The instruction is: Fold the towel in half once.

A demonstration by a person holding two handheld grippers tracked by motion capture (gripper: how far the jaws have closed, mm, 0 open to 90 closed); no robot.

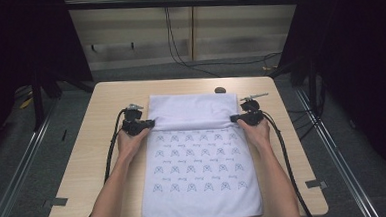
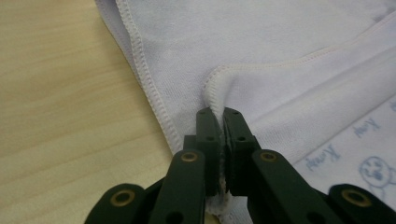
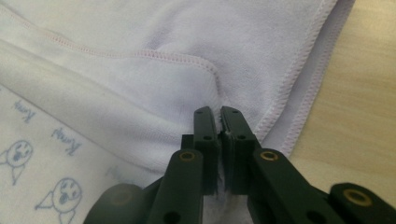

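On the pale wooden table (image 1: 97,143), each claw pinches the soft stitched towel's (image 1: 200,188) folded hem.

Towel (image 1: 199,163) pale lilac, blue cartoon-face print, pink stitched hem; table (image 1: 98,158) light wood; jaws black.

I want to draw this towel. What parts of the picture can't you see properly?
- Towel: its near edge is cut off by the bottom edge in the high view.
- Small dark thing on the table: too small to identify.
- Printed words: too blurry to read in the left gripper view.
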